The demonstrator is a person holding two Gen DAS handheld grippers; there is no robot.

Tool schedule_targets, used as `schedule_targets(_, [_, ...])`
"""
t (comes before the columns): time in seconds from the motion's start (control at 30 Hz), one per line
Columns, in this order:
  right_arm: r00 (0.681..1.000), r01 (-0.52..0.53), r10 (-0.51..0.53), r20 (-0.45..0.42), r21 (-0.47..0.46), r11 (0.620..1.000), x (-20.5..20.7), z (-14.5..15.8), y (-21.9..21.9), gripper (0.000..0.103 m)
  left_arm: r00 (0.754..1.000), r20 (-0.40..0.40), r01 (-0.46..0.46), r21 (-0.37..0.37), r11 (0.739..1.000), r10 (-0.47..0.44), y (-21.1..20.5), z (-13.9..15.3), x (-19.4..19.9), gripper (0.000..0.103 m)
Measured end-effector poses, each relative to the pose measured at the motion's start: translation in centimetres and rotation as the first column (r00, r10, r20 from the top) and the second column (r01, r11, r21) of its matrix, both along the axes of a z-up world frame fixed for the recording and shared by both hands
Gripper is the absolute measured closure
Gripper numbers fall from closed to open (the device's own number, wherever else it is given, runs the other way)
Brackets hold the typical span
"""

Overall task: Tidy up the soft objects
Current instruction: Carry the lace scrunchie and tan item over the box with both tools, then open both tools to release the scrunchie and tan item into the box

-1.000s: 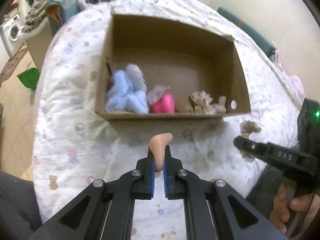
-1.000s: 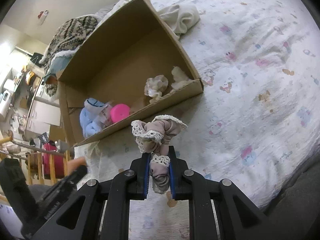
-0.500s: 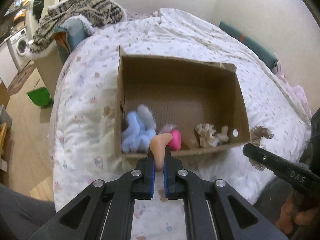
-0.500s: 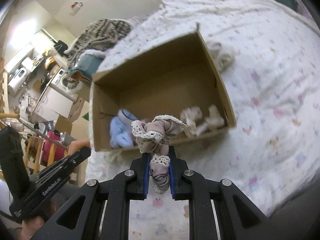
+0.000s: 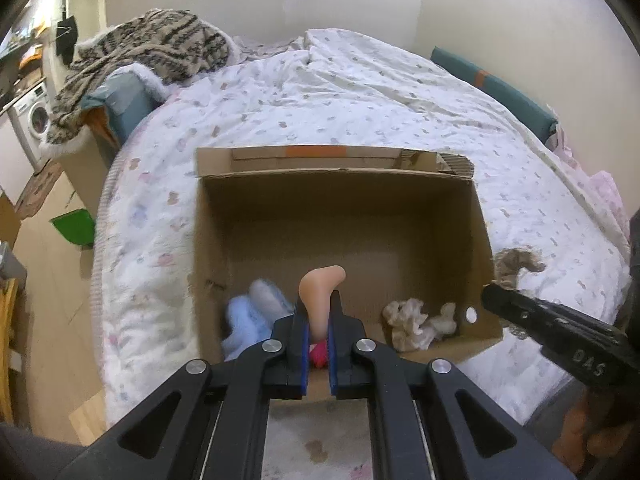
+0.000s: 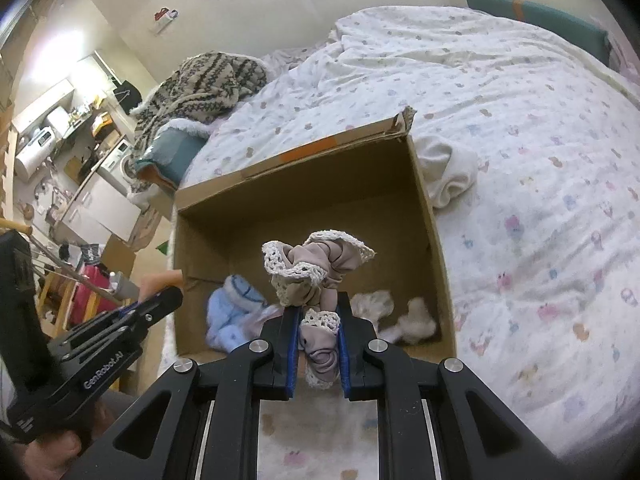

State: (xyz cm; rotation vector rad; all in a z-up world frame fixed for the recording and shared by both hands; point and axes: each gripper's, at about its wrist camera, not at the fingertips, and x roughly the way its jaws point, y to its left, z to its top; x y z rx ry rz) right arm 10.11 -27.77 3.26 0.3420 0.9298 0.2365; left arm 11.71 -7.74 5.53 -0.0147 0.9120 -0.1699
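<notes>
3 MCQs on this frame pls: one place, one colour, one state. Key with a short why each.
1. Where is the light blue fluffy item?
A. on the quilt
B. inside the cardboard box
C. on the floor

2. What colour is the piece in the left gripper?
A. peach
B. green
C. black

3. What is the right gripper doing?
A. open, nothing in it
B. shut, nothing in it
C. shut on the lace-trimmed taupe fabric

Key: 1 B, it lies at the box's near left corner. 2 A, the soft peach piece sticks up between the pads. 3 C, the fabric is pinched between the blue pads and bunches above them.
</notes>
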Motion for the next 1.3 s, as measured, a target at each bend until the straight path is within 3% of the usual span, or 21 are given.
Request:
schedule_targets(0.37, [0.999,0.013,-0.014,-0.045,-0.024,1.000,1.7,-3.2,-0.3,0.085,1.000,-0.017,0.001,0.113,0.994,0.001,-3.1,-3.5,2.7,0.096])
schedule_targets(0.47, [0.998,0.014,-0.017,-0.052,-0.057,0.998,2.0,-3.7,0.1,0.085,1.000,-0.023,0.004,0.128,0.992,-0.001,-3.6,-4.4,2.8,0.096])
schedule_targets(0.97, [0.985,0.052,-0.054,-0.166,-0.017,0.998,3.5,-6.0,-1.2,0.085,0.994,-0.105,0.025,0.168,0.985,-0.007,-5.6,-7.7,4.0,0.096])
schedule_targets(1.13, [0.981,0.061,-0.063,-0.182,-0.016,0.998,3.6,-6.2,-1.3,0.085,0.992,-0.125,0.017,0.162,0.987,0.003,-5.7,-8.0,4.1,0.092])
schedule_targets(1.3, [0.982,0.058,-0.059,-0.179,-0.012,0.998,3.9,-6.1,-1.2,0.085,0.991,-0.134,0.016,0.164,0.986,0.007,-5.4,-8.1,4.1,0.081])
